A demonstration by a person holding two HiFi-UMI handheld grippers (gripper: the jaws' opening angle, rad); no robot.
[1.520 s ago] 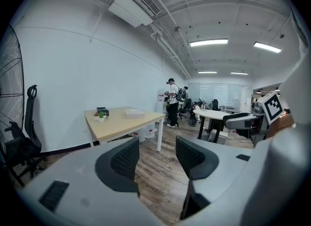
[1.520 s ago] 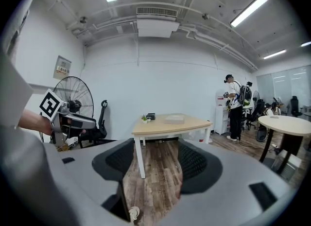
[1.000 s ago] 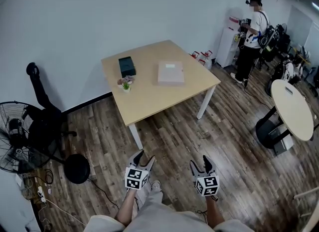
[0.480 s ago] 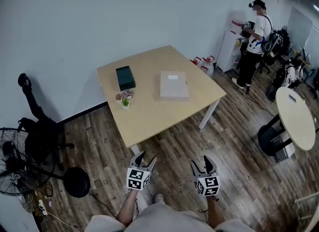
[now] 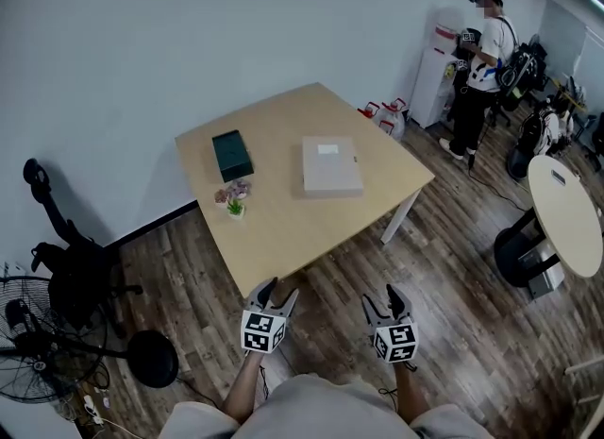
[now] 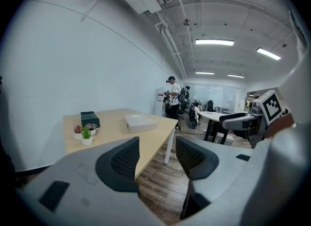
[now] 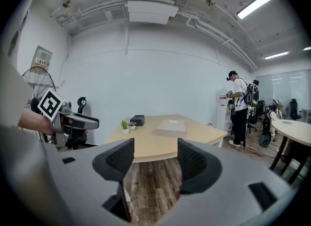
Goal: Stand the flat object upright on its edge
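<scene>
A flat pale pinkish box [image 5: 331, 165] lies on its broad face on the square wooden table [image 5: 283, 220]; it also shows in the left gripper view as the box [image 6: 140, 122] and in the right gripper view as the box [image 7: 171, 128]. My left gripper [image 5: 274, 292] and right gripper [image 5: 386, 299] hang over the floor short of the table's near corner. Both are open and hold nothing.
A dark green box [image 5: 232, 155] and small potted plants [image 5: 233, 197] sit on the table's left part. A person [image 5: 481, 65] stands at the far right by a white cabinet [image 5: 437, 76]. A round white table [image 5: 565, 214], a black chair [image 5: 71, 258] and a fan [image 5: 28, 347] flank the floor.
The view has come closer to the table, which now sits lower and larger in the head view. Both grippers keep their pose, open and empty.
</scene>
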